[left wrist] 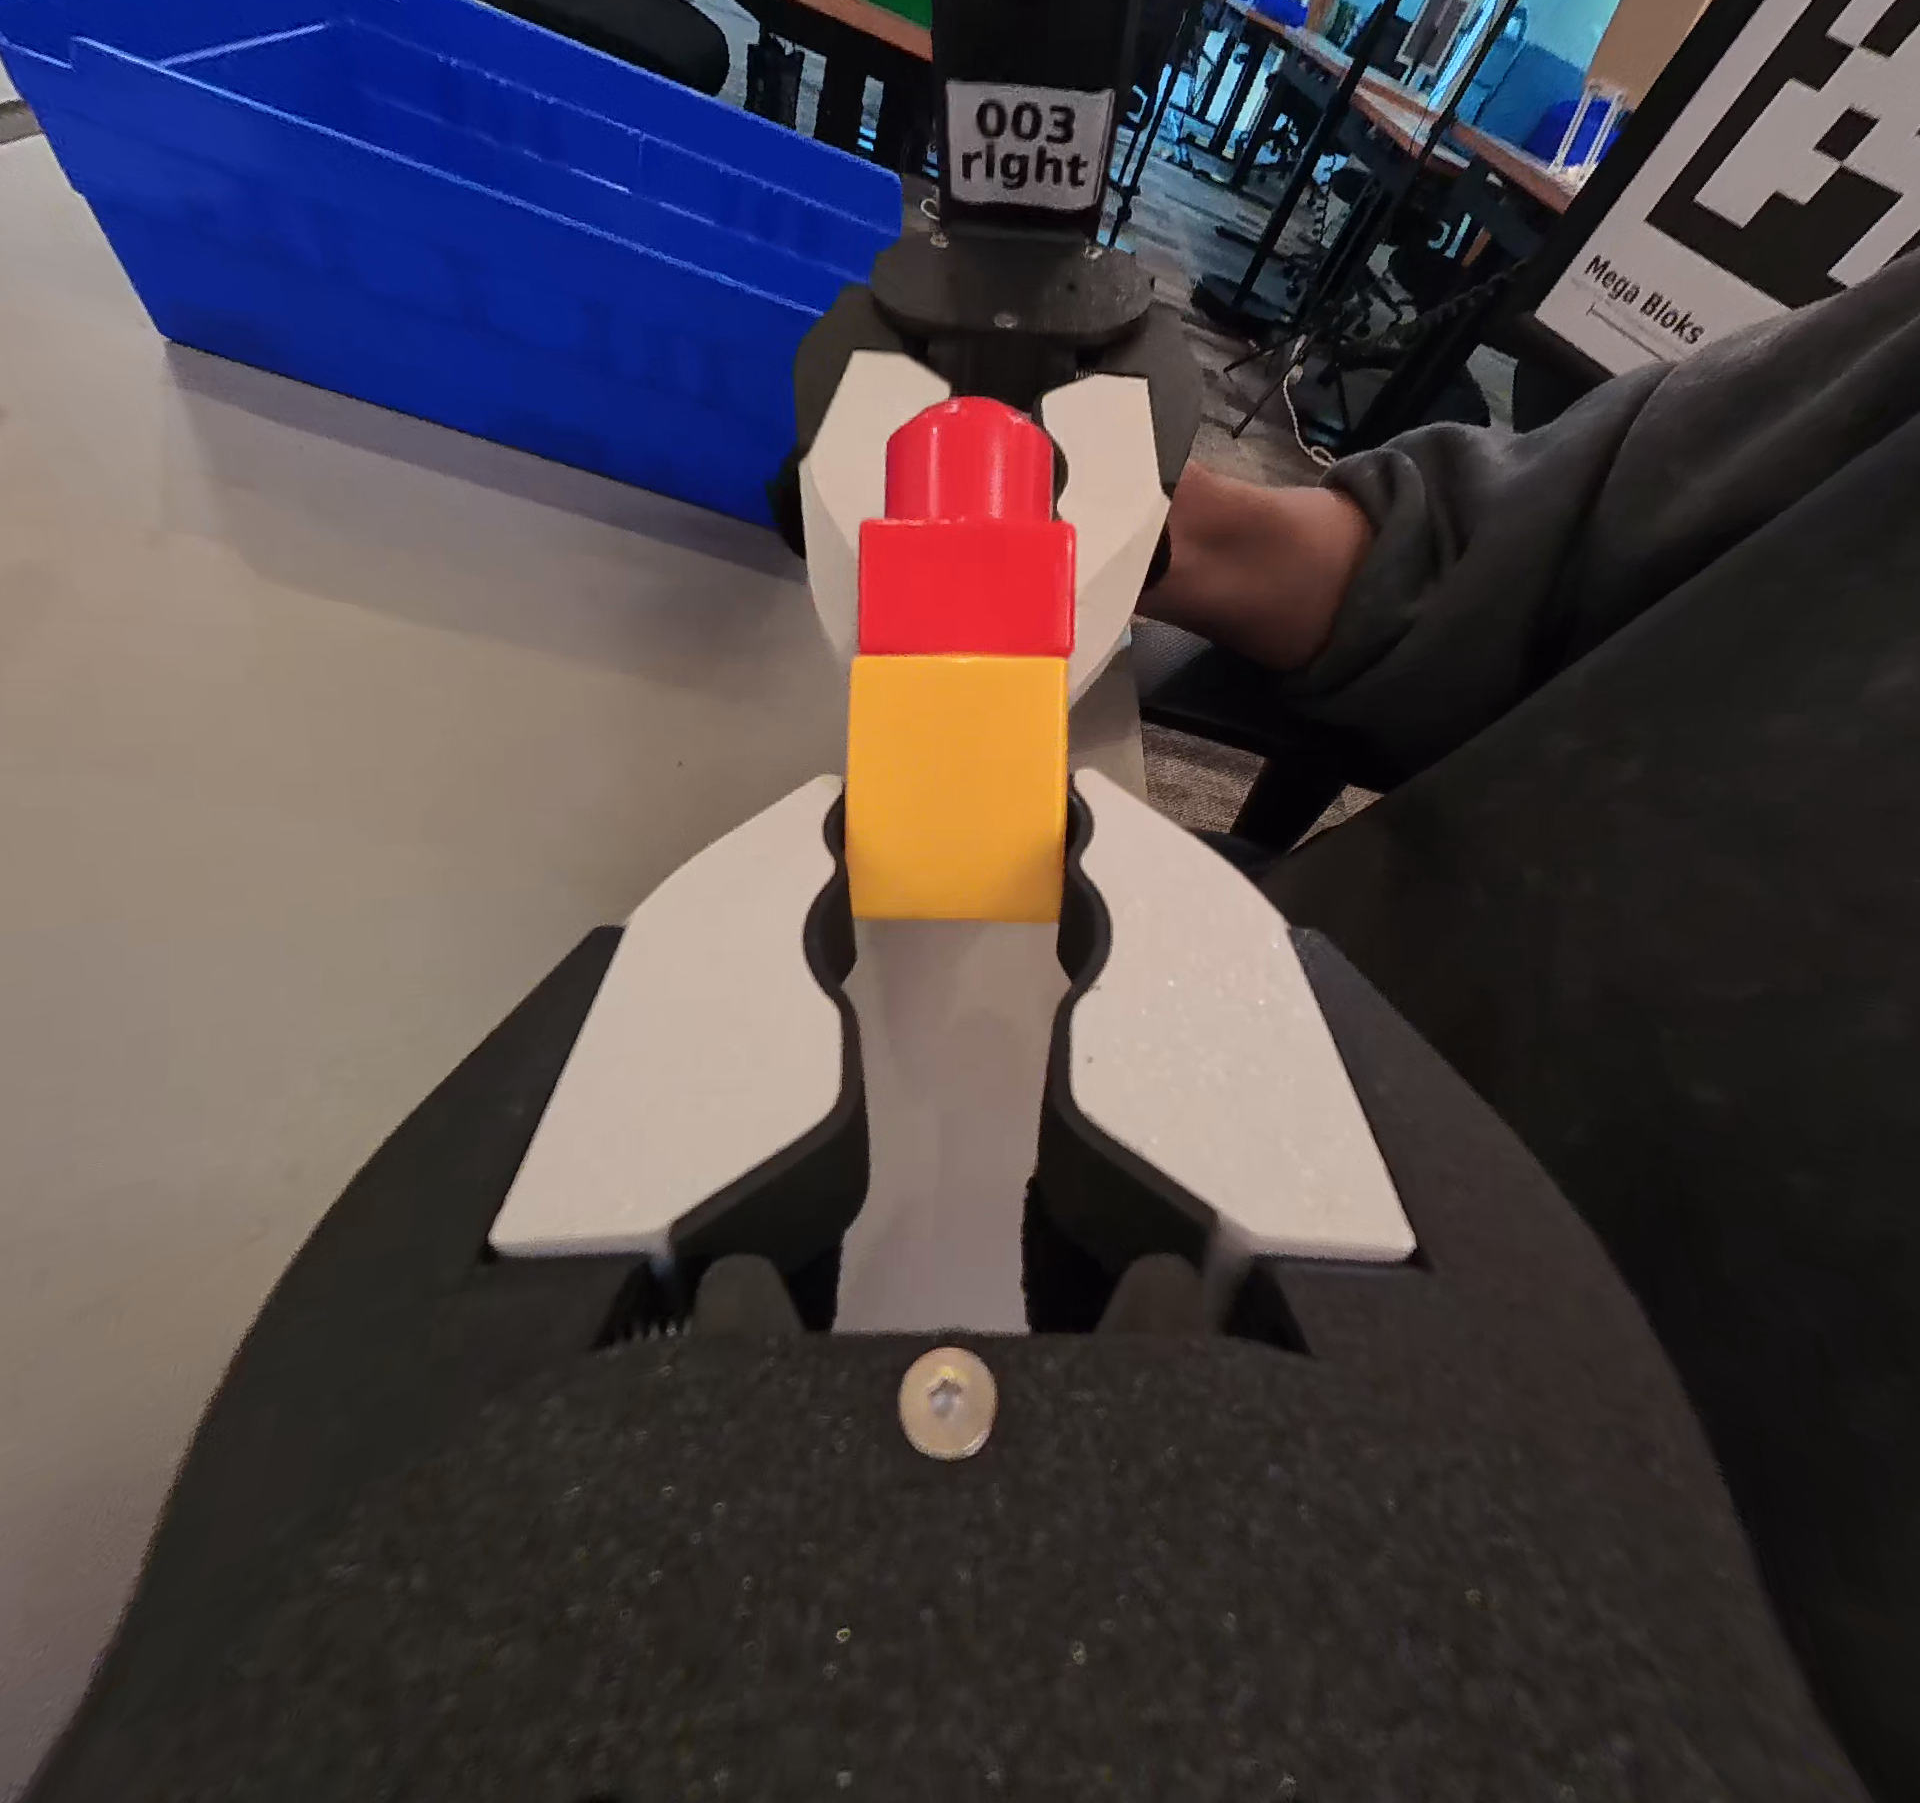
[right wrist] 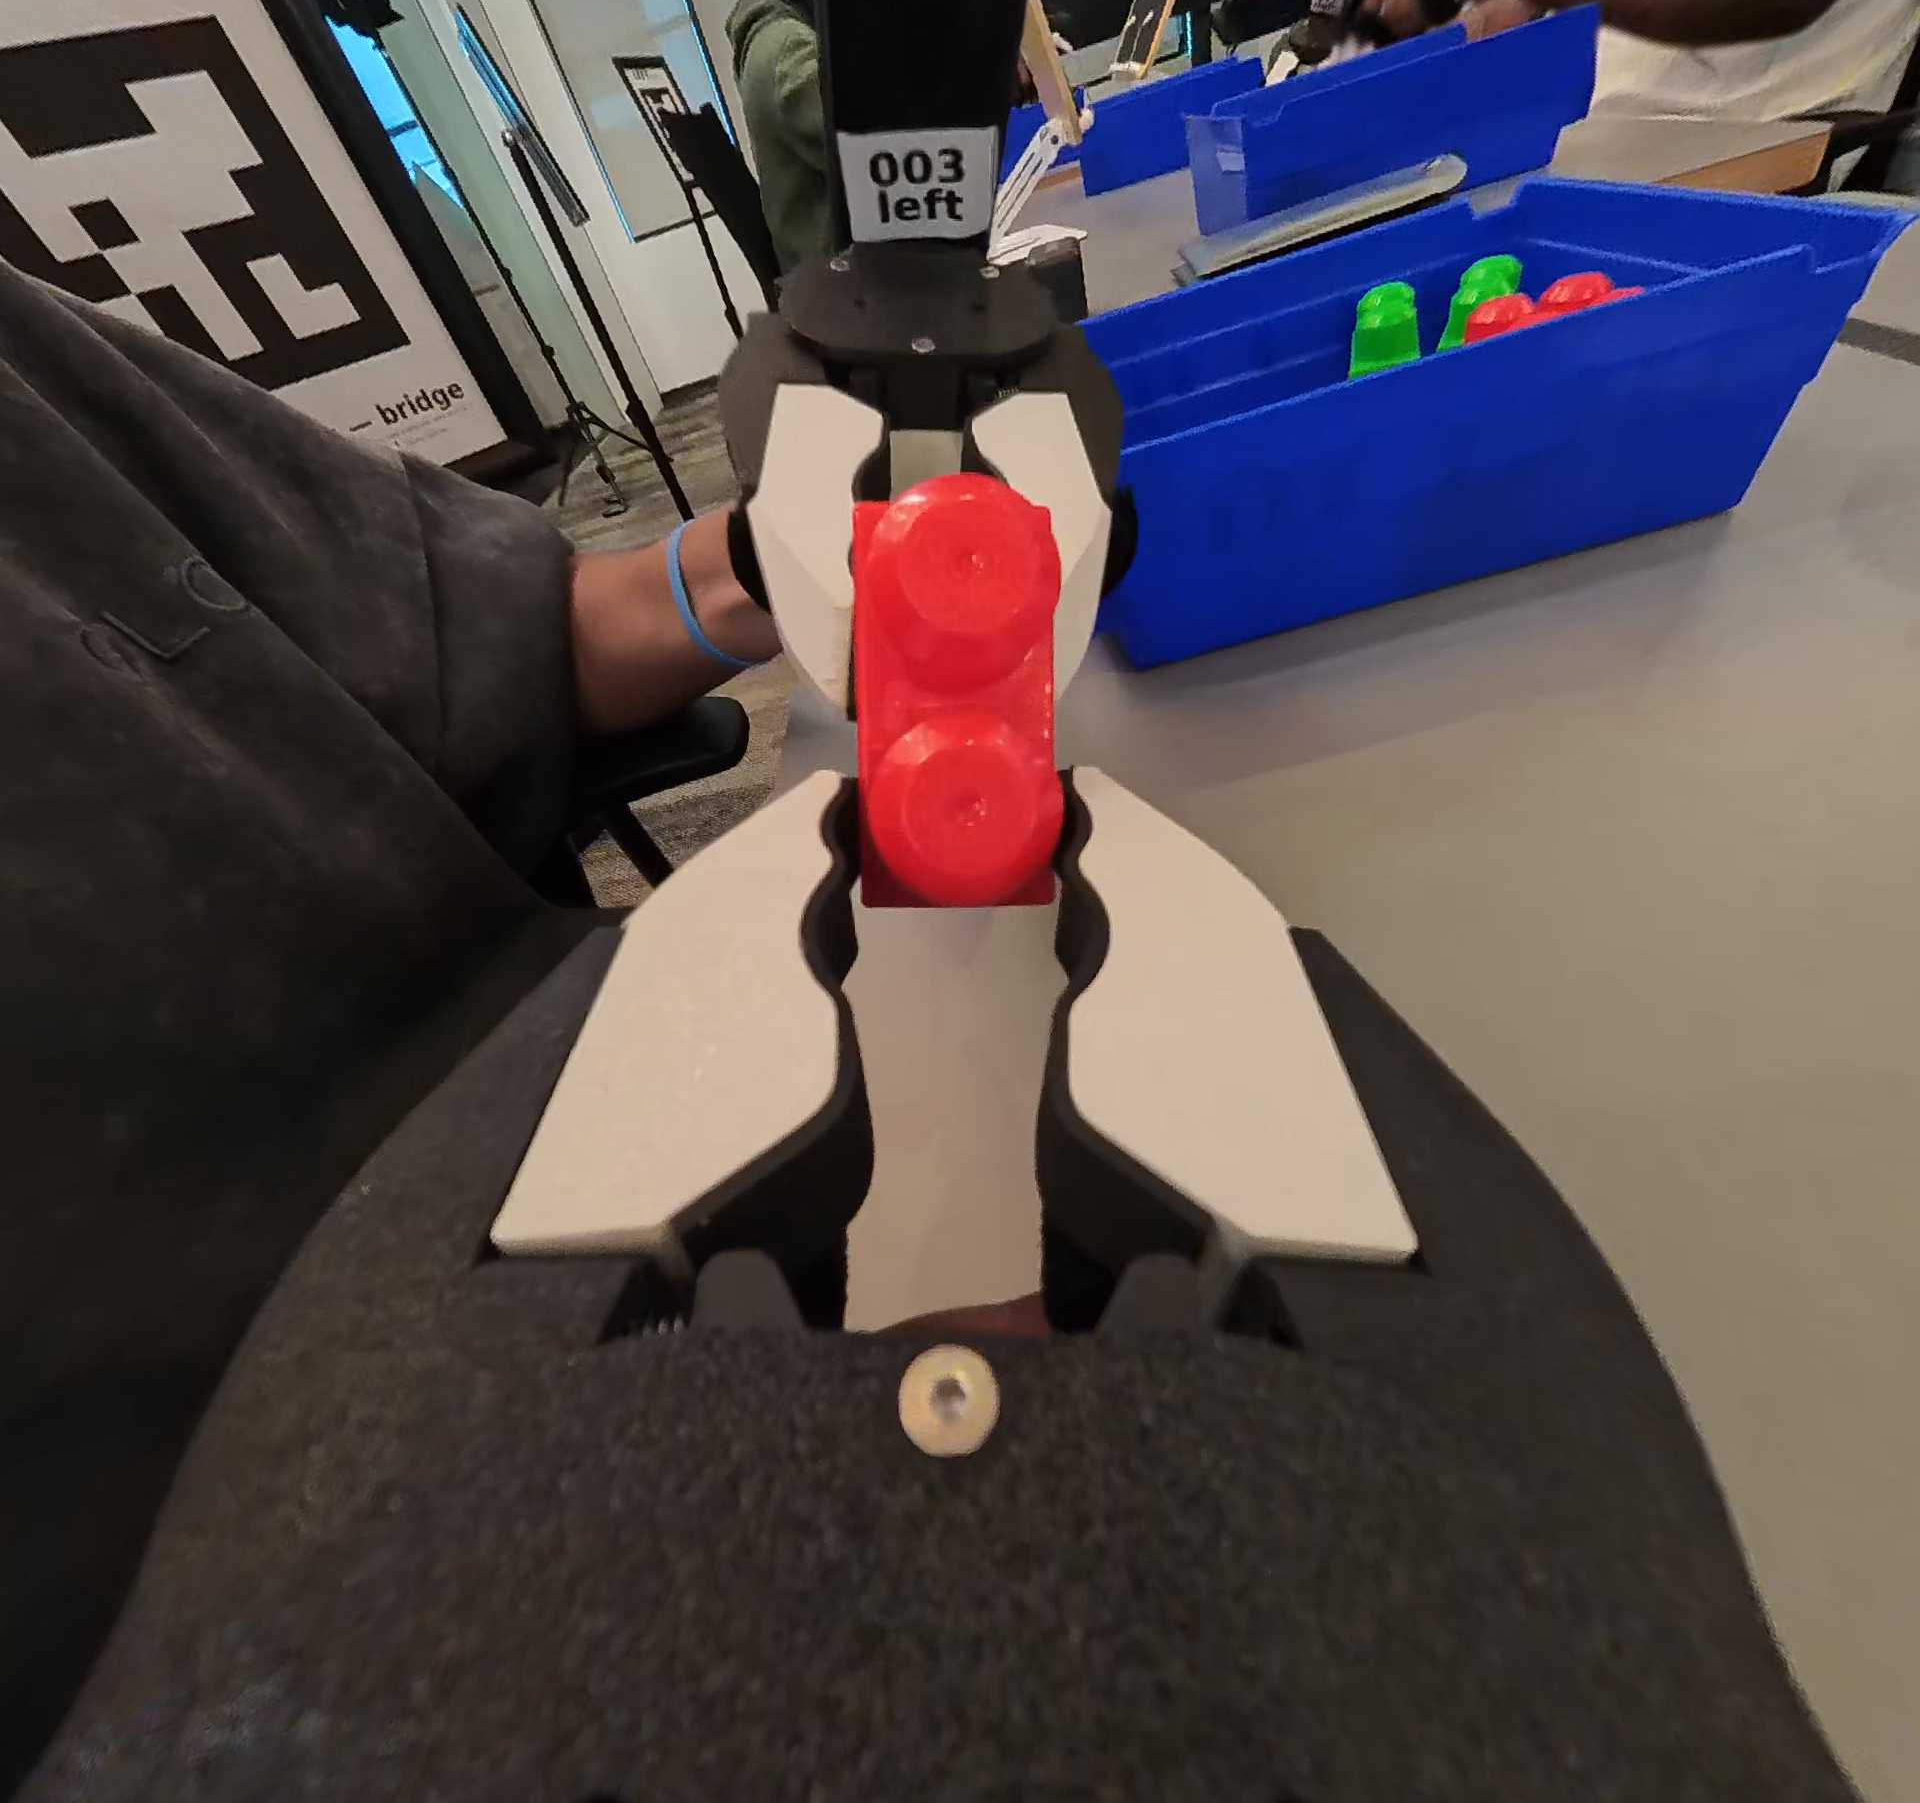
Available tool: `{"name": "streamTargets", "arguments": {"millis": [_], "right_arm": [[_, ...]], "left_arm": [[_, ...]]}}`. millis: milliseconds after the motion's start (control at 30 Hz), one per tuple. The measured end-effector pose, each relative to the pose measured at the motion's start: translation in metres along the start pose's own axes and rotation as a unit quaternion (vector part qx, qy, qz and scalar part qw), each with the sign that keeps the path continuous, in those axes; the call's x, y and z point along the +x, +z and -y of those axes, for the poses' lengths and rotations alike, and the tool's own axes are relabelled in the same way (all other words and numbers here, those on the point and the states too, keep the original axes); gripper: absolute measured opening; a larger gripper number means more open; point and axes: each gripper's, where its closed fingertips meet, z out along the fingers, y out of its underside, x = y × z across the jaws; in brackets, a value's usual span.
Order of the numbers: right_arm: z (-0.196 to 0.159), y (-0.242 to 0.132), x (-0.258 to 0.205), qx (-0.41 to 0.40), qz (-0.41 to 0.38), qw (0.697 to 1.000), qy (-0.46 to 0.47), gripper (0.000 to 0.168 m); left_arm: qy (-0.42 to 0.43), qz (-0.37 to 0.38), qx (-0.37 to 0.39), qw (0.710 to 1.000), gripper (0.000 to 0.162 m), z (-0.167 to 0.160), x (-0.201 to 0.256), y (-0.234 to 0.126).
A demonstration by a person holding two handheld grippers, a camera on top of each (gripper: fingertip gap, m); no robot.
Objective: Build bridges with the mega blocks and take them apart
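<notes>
Grey worktop [left wrist: 312,714], blue plastic bin [left wrist: 468,299] at far edge; our left gripper [left wrist: 956,860] clamps yellow plastic block [left wrist: 956,787], right gripper [right wrist: 956,849] clamps red two-stud plastic block [right wrist: 956,704]. Risk: skewed pull, block slips free.

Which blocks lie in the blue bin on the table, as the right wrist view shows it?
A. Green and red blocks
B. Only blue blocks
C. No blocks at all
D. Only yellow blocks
A: inside the blue bin stand green blocks and, beside them, red blocks; no yellow or blue ones show there.
</notes>
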Motion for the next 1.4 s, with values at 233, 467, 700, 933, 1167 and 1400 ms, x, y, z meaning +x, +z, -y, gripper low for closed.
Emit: {"name": "streamTargets", "arguments": {"millis": [233, 467, 700, 933, 1167, 1400], "right_arm": [[0.021, -0.009, -0.001, 0.059, 0.007, 0.998, 0.016, 0.035], [0.075, -0.101, 0.031, 0.195, -0.062, 0.978, 0.04, 0.035], [0.114, -0.222, 0.066, 0.06, -0.369, 0.925, -0.065, 0.035], [0.004, -0.287, 0.171, -0.208, -0.459, 0.844, 0.184, 0.036], [-0.081, -0.257, 0.225, -0.403, -0.401, 0.793, 0.22, 0.038], [-0.037, -0.273, 0.219, -0.342, -0.483, 0.79, 0.159, 0.049]], "left_arm": [[-0.001, -0.011, -0.001, 1.0, 0.035, 0.001, 0.003, -0.003], [-0.041, -0.029, 0.056, 0.997, 0.036, 0.012, -0.005, -0.019], [-0.019, -0.005, 0.02, 1.0, 0.036, 0.004, -0.001, -0.008], [0.003, 0.003, -0.021, 1.0, 0.036, -0.005, 0.005, 0.006], [0.002, 0.005, -0.026, 1.0, 0.036, -0.006, 0.008, 0.005], [-0.003, 0.032, -0.022, 0.999, 0.036, -0.008, -0.001, 0.002]]}}
